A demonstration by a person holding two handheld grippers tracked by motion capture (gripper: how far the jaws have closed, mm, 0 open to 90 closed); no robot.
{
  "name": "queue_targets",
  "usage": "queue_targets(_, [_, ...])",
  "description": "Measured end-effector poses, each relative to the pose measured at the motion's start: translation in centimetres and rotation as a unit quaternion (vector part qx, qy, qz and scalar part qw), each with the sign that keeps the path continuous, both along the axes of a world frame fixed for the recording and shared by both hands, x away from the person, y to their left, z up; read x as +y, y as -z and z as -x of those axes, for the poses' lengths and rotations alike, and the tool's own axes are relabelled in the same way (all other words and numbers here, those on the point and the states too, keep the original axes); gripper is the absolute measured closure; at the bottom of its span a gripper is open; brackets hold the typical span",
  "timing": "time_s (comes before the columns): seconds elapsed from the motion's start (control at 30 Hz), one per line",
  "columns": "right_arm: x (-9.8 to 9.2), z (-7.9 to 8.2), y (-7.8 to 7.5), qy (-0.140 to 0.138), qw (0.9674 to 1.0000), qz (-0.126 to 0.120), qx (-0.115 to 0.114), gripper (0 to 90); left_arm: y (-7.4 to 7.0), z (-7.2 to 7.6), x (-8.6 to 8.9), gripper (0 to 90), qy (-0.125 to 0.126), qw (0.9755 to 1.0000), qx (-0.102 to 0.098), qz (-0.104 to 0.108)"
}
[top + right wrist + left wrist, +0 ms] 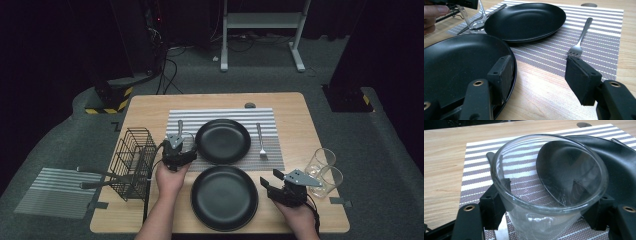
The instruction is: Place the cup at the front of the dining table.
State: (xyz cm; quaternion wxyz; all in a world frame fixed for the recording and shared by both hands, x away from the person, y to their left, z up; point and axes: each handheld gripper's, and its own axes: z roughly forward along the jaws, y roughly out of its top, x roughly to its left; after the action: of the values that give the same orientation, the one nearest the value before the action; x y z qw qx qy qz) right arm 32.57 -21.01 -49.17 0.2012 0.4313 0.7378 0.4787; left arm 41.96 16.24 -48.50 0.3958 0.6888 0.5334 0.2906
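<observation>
My left gripper (178,150) squeezes a clear glass cup (549,185) from both sides, and the cup sits on the striped mat (225,116), just left of the far black plate (223,141). The near black plate (224,198) lies in the middle of the counter (300,125). My right gripper (272,187) is open and holds nothing, just right of that plate.

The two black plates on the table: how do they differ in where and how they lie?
The far plate lies on the striped placemat, with a fork to its right; the near plate lies mostly on bare wood, its far edge at the mat. The right gripper has one jaw over the near plate's rim; none reaches the far plate. Both are round, black and empty.
</observation>
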Motion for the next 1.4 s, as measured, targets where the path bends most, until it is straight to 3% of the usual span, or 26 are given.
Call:
queue_targets(0.07, [0.0, -0.1, 0.1, -0.002, 1.0000, 0.003, 0.001, 38.5, 0.2, 0.0, -0.1, 29.7, 0.002, 1.0000, 0.002, 0.008])
queue_targets(0.27, [0.0, -0.1, 0.1, -0.005, 1.0000, 0.005, 0.005, 38.5, 0.7, 0.3, -0.3, 29.5, 0.002, 0.9999, -0.013, -0.009])
queue_targets(0.37, [0.1, 0.0, 0.1, -0.004, 1.0000, 0.005, 0.007, 38.4, 0.6, 0.3, -0.2, 28.7, 0.005, 1.0000, -0.006, -0.004])
queue_targets(0.53, [0.0, 0.0, 0.0, -0.001, 1.0000, 0.001, 0.002, 38.1, 0.6, 0.8, -0.3, 19.9, 0.013, 0.9995, 0.011, -0.026])
queue_targets(0.63, [0.0, -0.1, 0.0, 0.000, 1.0000, 0.000, 0.003, 38.0, 0.6, 1.5, -0.2, 18.7, 0.009, 0.9999, 0.006, -0.010])
queue_targets(0.67, [0.0, -0.1, 0.1, -0.001, 1.0000, 0.002, 0.002, 38.0, 0.4, 1.8, 0.1, 18.7, 0.014, 0.9998, 0.013, -0.010])
queue_targets(0.73, [0.0, -0.1, 0.0, -0.002, 1.0000, 0.002, 0.001, 38.0, 0.6, 2.2, 0.1, 18.7, 0.011, 0.9999, 0.001, -0.001])
queue_targets(0.9, [0.0, -0.1, 0.0, -0.002, 1.0000, 0.004, 0.002, 38.0, 0.7, 3.3, -0.1, 19.2, 0.017, 0.9999, 0.000, 0.002])
queue_targets(1.13, [0.0, -0.1, 0.1, 0.000, 1.0000, 0.002, 0.002, 38.1, 1.0, 5.3, 0.1, 24.8, 0.033, 0.9994, -0.001, 0.011])
queue_targets(1.3, [-0.1, 0.0, 0.0, 0.001, 1.0000, 0.003, 0.002, 38.4, 1.0, 7.3, 0.7, 36.1, 0.055, 0.9984, -0.009, 0.012])
queue_targets(1.4, [-0.1, -0.1, 0.0, -0.001, 1.0000, 0.006, 0.001, 38.8, 1.1, 8.4, 1.3, 42.3, 0.065, 0.9978, 0.000, 0.012])
